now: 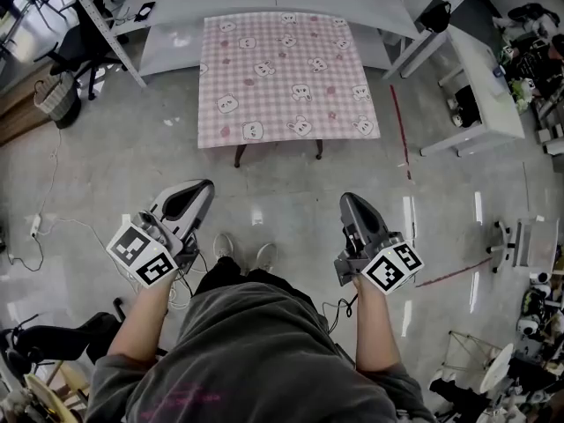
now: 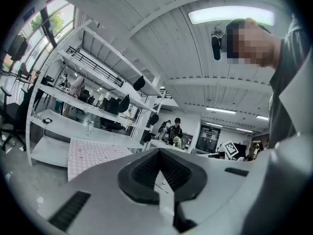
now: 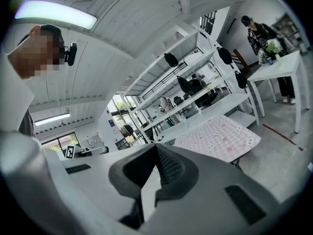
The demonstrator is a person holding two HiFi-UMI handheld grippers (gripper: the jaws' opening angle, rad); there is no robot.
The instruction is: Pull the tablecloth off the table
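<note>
The pink checked tablecloth [image 1: 286, 73] lies spread flat over the bench [image 1: 239, 155], with its hem hanging over the near edge. The person stands well back from the bench, on its near side. The left gripper [image 1: 203, 188] and right gripper [image 1: 351, 201] are held low, jaws clenched on nothing. Recommended: approach the bench, release both jaws, clamp the near hem close to each corner, and draw both sides back evenly so the cloth slides without bunching.
</note>
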